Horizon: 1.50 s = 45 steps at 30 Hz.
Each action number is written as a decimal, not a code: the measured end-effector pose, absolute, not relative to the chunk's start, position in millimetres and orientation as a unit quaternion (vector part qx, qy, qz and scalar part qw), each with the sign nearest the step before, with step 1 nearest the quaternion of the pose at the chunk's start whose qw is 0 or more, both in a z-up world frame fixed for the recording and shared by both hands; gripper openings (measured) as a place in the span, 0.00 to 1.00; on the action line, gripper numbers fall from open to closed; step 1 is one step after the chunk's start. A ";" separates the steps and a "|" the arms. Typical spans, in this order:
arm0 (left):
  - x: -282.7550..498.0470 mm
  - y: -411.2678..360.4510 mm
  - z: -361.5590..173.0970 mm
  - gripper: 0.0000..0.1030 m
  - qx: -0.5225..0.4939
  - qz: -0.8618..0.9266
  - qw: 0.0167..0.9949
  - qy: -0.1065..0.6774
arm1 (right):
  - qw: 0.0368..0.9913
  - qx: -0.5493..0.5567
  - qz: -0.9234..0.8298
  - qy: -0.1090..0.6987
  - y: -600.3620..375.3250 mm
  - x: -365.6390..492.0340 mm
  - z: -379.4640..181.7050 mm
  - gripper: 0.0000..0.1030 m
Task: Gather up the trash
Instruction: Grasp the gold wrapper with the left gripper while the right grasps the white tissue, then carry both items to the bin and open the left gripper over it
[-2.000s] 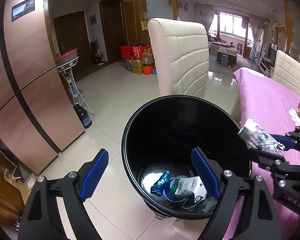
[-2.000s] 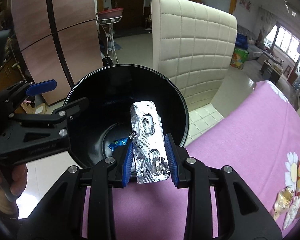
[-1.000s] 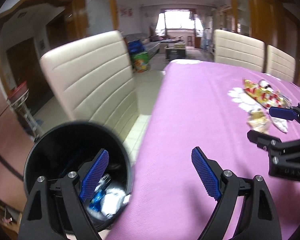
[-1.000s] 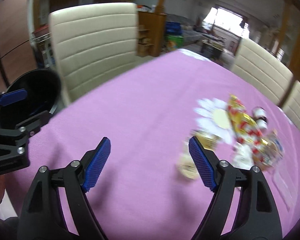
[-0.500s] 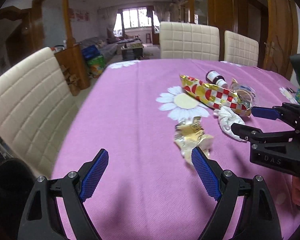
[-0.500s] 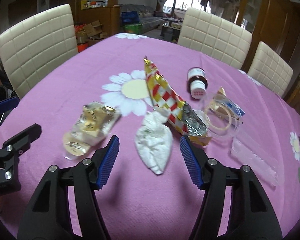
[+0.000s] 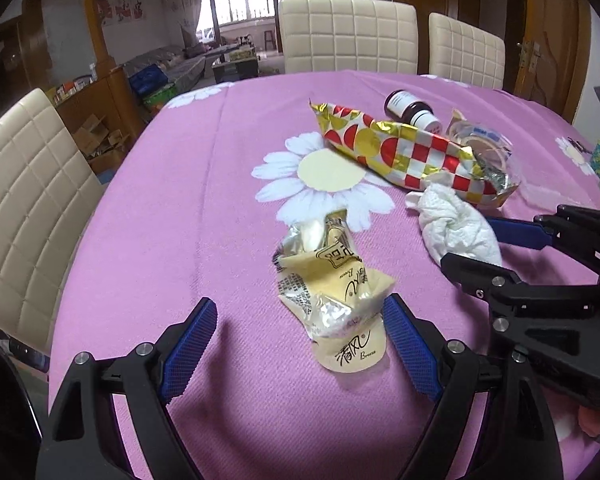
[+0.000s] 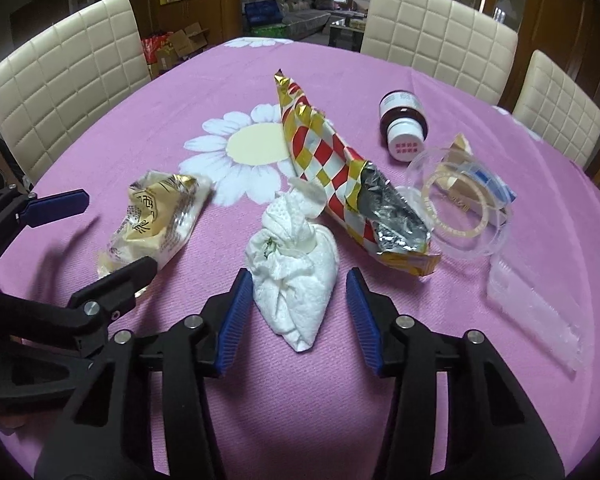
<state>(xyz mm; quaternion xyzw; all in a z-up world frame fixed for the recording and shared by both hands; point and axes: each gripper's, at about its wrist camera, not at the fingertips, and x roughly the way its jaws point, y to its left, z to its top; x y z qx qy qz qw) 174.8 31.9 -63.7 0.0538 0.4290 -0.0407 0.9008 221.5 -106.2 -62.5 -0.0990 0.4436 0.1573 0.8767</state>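
A crumpled yellow tissue-pack wrapper (image 7: 332,280) (image 8: 156,216) lies on the pink tablecloth (image 7: 180,208). My left gripper (image 7: 300,344) is open, its blue pads on either side of the wrapper's near end. A wadded white paper towel (image 8: 296,268) (image 7: 456,228) lies to the right of it. My right gripper (image 8: 296,320) is open with the towel's near tip between its pads. A red-and-gold checked snack bag (image 8: 340,184) (image 7: 404,152) lies behind them.
A brown medicine bottle (image 8: 402,126), a clear round lid (image 8: 460,208) and a clear plastic strip (image 8: 536,312) lie on the right. Cream chairs (image 8: 60,88) stand around the table. The black bin's rim (image 7: 0,412) shows at the lower left.
Both grippers swung from the black bin to the table; the blister pack left the right gripper. Over the last half second both lowered and closed in on the wrapper and the towel.
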 end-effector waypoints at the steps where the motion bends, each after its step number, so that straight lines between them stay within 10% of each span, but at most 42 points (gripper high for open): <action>1: 176.7 34.0 -65.2 0.80 0.047 -0.044 0.898 0.435 | 0.877 -0.098 0.160 0.443 -105.2 221.0 -62.7 0.40; 3: 175.8 38.7 -64.4 0.72 0.036 -0.048 0.898 0.436 | 0.878 -0.107 0.160 0.438 -102.2 217.9 -61.0 0.29; 8: 170.7 46.6 -58.0 0.12 0.027 -0.052 0.899 0.434 | 0.888 -0.142 0.159 0.408 -91.7 200.5 -51.1 0.21; 45: 62.1 135.6 -24.2 0.10 0.022 0.063 0.927 0.369 | 0.877 -0.195 0.282 0.336 -8.3 111.3 -8.8 0.21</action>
